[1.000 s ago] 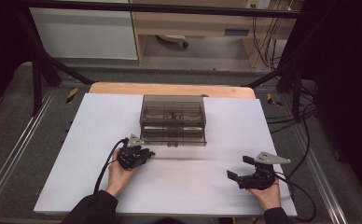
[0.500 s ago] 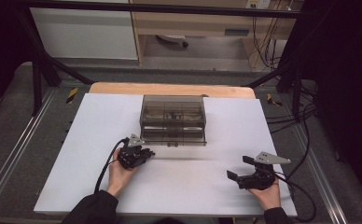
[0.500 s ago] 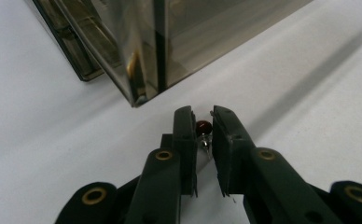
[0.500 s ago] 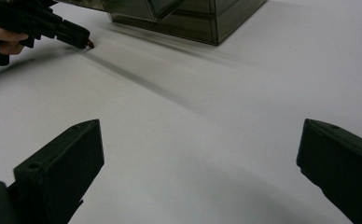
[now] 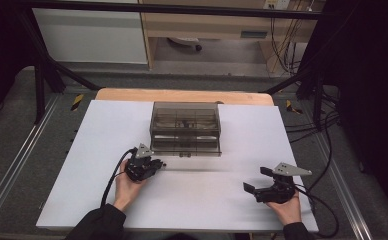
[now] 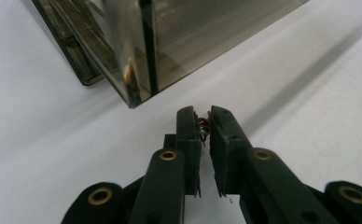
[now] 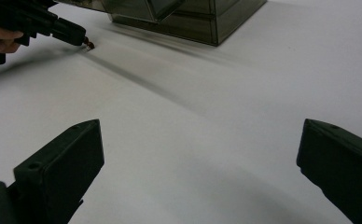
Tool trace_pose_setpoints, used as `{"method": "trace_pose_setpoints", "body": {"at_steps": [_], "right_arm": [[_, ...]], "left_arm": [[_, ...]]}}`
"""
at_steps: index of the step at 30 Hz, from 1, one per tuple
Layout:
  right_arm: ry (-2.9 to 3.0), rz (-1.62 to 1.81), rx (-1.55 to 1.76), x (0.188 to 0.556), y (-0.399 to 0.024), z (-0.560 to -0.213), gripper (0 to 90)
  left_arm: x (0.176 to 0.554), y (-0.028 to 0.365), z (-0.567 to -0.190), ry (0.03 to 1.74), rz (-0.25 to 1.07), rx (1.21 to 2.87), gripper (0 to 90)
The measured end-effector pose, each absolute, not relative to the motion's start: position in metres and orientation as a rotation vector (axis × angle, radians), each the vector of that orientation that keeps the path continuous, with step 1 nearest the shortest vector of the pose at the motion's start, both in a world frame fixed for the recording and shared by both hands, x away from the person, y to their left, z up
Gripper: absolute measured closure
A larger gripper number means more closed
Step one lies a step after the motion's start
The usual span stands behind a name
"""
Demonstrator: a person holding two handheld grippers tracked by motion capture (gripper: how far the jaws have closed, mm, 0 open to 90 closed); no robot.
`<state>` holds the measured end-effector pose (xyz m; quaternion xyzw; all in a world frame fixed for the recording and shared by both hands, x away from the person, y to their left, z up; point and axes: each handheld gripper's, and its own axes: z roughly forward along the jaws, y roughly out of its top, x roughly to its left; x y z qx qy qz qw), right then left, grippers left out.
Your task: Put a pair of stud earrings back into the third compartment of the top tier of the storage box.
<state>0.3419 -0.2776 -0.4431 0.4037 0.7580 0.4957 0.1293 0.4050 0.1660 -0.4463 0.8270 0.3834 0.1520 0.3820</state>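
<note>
Fingers of the left gripper [image 6: 205, 122] pinch a small reddish-brown part [image 6: 203, 126] near frame centre, just below the smoky drawer box [image 5: 185, 128]; right gripper [image 5: 258, 179] at lower right gapes wide over the white tabletop [image 5: 82, 165].

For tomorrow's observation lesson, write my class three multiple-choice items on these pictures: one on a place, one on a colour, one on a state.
1. Where does the smoked drawer box stand?
A. at the table's far middle
B. at its near left corner
C. on the floor

2. What colour is the table top?
A. green
B. white
C. red

3. How do the right gripper's jaws stand?
A. clamped on a cup
B. shut empty
C. wide open

Answers: 1 A, it sits centred near the far edge. 2 B, the sheet is plain white. 3 C, the right gripper view shows a broad gap.
</note>
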Motion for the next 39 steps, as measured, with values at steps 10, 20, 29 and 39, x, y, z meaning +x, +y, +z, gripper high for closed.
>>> {"method": "trace_pose_setpoints", "body": {"at_steps": [10,20,29,39], "right_arm": [[2.208,1.439,1.178,0.342,-0.277,-0.443,1.3],[2.210,1.436,1.178,0.342,-0.276,-0.444,1.5],[2.216,1.434,1.175,0.342,-0.276,-0.444,1.5],[2.226,1.429,1.171,0.342,-0.276,-0.445,1.6]], "left_arm": [[0.395,0.173,-0.438,0.983,0.368,2.104,82.0],[0.386,0.180,-0.431,0.975,0.355,2.102,82.1],[0.377,0.184,-0.421,0.960,0.331,2.073,82.0],[0.369,0.176,-0.411,0.919,0.329,2.076,82.0]]}}
